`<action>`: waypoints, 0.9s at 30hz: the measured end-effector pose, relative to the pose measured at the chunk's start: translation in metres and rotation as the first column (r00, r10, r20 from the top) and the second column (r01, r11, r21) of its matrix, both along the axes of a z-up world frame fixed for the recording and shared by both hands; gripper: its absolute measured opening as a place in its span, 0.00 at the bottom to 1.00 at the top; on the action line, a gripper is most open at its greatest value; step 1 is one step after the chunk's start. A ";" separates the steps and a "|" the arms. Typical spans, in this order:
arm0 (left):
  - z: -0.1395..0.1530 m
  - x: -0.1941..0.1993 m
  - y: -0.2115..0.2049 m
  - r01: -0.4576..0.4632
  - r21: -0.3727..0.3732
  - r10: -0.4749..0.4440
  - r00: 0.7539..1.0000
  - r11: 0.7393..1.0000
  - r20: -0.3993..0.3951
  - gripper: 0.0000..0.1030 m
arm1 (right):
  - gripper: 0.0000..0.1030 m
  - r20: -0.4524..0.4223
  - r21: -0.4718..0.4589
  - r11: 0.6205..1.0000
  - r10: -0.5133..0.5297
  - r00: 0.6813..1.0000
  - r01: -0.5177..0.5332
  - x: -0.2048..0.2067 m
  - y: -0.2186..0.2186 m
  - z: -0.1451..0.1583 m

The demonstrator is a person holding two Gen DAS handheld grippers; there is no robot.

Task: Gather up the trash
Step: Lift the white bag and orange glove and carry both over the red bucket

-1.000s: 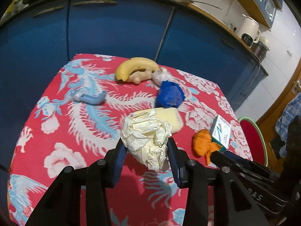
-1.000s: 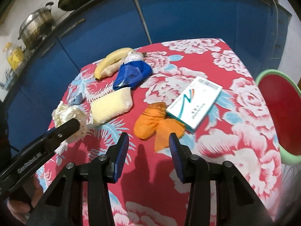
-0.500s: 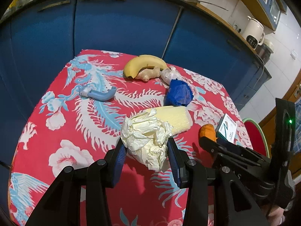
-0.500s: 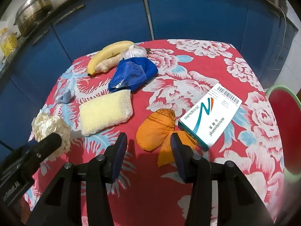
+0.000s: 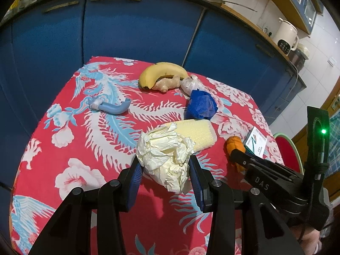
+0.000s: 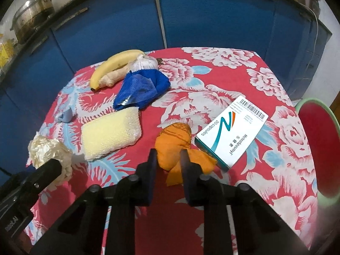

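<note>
While closing, right gripper [image 6: 167, 158] straddles near end of orange wrapper [image 6: 176, 142]; pads not yet seen pressing it, contact unconfirmed. Wrapper directly ahead of and between the jaws, resting on red floral tablecloth [image 6: 244, 74], long axis running roughly across the jaw line, loose tail trailing toward right jaw and back. Just beyond right jaw: medicine box [image 6: 231, 130], touching or nearly touching wrapper — risk of snagging box on lift. Ahead-left: yellow sponge [image 6: 111, 133]. Far right, off table edge: red bin [image 6: 318, 146], likely drop point. Left gripper [image 5: 165, 170] pinching crumpled paper ball [image 5: 165, 153], raised clear of cloth, farther from wrapper than right.
</note>
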State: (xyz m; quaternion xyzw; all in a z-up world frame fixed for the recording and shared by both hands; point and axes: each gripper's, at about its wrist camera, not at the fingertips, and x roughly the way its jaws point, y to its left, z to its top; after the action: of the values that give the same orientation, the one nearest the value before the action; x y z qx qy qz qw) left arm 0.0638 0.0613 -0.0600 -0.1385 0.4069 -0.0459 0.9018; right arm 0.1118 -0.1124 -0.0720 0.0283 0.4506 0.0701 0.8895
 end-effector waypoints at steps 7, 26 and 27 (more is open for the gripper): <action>0.007 -0.004 -0.003 0.006 0.010 -0.006 1.000 1.000 0.013 0.43 | 0.18 0.039 0.088 0.996 0.025 0.999 -0.028 -0.021 -0.009 0.017; 0.050 -0.014 -0.060 0.147 0.034 -0.149 0.987 0.988 0.064 0.43 | 0.18 0.170 0.153 0.988 -0.032 0.985 0.005 -0.085 -0.071 0.080; 0.052 -0.014 -0.065 0.160 0.036 -0.162 0.985 0.987 0.067 0.43 | 0.18 0.174 0.154 0.988 -0.039 0.984 0.012 -0.087 -0.074 0.082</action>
State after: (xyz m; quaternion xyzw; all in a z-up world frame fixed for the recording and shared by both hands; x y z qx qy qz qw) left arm 0.0498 -0.0041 -0.0076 -0.0900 0.3856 -0.1173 0.9108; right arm 0.0251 -0.1868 0.0097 0.0956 0.3629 0.0952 0.9220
